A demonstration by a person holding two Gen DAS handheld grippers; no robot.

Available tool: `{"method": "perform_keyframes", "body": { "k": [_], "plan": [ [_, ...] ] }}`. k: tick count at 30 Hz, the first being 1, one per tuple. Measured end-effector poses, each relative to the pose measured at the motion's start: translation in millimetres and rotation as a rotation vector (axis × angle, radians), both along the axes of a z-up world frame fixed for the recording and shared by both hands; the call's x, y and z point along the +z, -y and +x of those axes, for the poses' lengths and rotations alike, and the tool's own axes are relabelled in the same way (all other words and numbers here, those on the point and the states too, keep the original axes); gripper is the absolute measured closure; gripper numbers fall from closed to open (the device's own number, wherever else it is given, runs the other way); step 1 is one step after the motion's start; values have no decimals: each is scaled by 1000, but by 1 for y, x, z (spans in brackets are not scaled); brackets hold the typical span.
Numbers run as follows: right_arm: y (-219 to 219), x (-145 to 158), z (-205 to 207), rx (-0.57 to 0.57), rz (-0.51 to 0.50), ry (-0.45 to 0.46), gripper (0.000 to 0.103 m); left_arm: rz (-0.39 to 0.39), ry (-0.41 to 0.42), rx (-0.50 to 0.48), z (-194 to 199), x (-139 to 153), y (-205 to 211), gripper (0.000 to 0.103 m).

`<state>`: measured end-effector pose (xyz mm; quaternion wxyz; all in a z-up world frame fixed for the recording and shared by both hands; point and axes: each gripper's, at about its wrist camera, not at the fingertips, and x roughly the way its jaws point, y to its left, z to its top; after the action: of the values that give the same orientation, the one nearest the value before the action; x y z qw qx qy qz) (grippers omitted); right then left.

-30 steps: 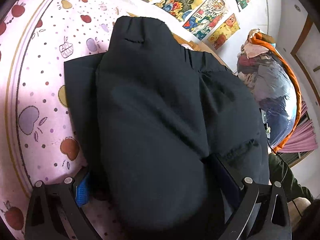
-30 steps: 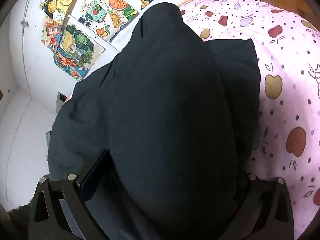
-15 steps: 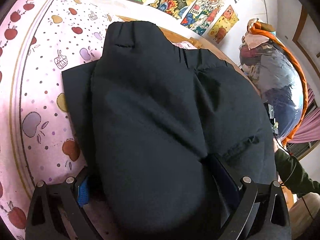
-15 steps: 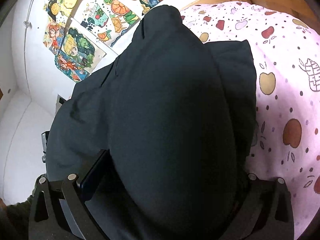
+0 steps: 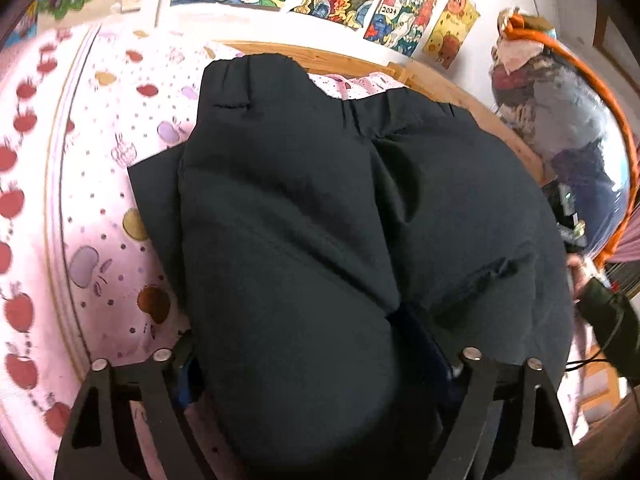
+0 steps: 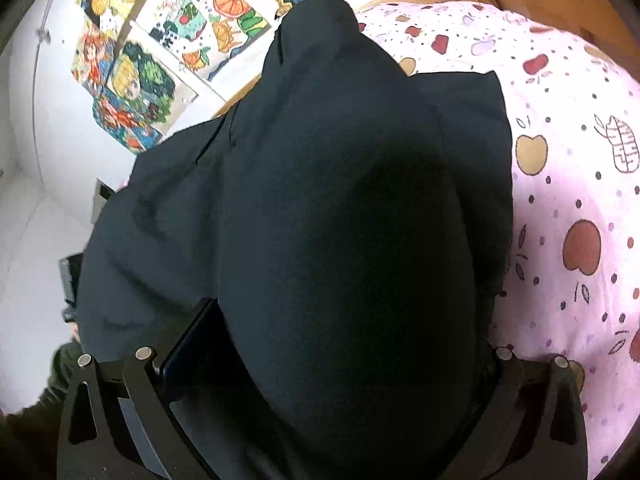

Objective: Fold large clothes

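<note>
A large black garment (image 5: 304, 208) lies spread on a pink bed sheet (image 5: 92, 216) printed with apples. A thick rounded fold of it bulges up between the fingers of my left gripper (image 5: 296, 324). Those jaws are closing around the fold, and a sliver of the blue left pad (image 5: 186, 376) still shows beside the cloth. In the right wrist view the same garment (image 6: 340, 200) fills the middle. My right gripper (image 6: 348, 324) stands wide with another bulge of the cloth between its fingers. Both sets of fingertips are partly buried in the fabric.
A wooden bed frame (image 5: 460, 84) runs behind the sheet, under a wall of colourful posters (image 5: 392, 12). A big clear bag of clothes with an orange rim (image 5: 568, 128) stands at the right. A person's dark green sleeve (image 5: 608, 312) shows there, and again at the lower left (image 6: 60, 372).
The left gripper's jaws have drawn inward around the fold. Its view has lifted and tilted, showing more wall and bed frame. The right gripper's view has barely shifted.
</note>
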<state>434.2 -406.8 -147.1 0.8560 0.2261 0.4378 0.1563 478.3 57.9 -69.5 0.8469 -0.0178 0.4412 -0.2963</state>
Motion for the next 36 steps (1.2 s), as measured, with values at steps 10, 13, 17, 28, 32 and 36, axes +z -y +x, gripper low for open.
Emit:
{"method": "perform_keyframes", "body": {
  "k": [10,13,17,28,32,36],
  "plan": [
    [-16,20,-6,9,-84,6,25,225,144,1,-28,25,39,45],
    [-19,24,-11,15,-102,23,35,252,162,18,-32,29,47,52],
    [-21,30,-16,8,-134,43,40,273,186,35,-38,33,53,59],
    [-47,54,-21,-16,-272,67,63,17,94,131,-35,39,7,78],
    [-51,68,-29,-10,-288,115,77,34,133,144,-47,54,11,83],
    [-52,94,-38,-30,-246,204,84,-15,140,157,-55,77,7,85]
  ]
}}
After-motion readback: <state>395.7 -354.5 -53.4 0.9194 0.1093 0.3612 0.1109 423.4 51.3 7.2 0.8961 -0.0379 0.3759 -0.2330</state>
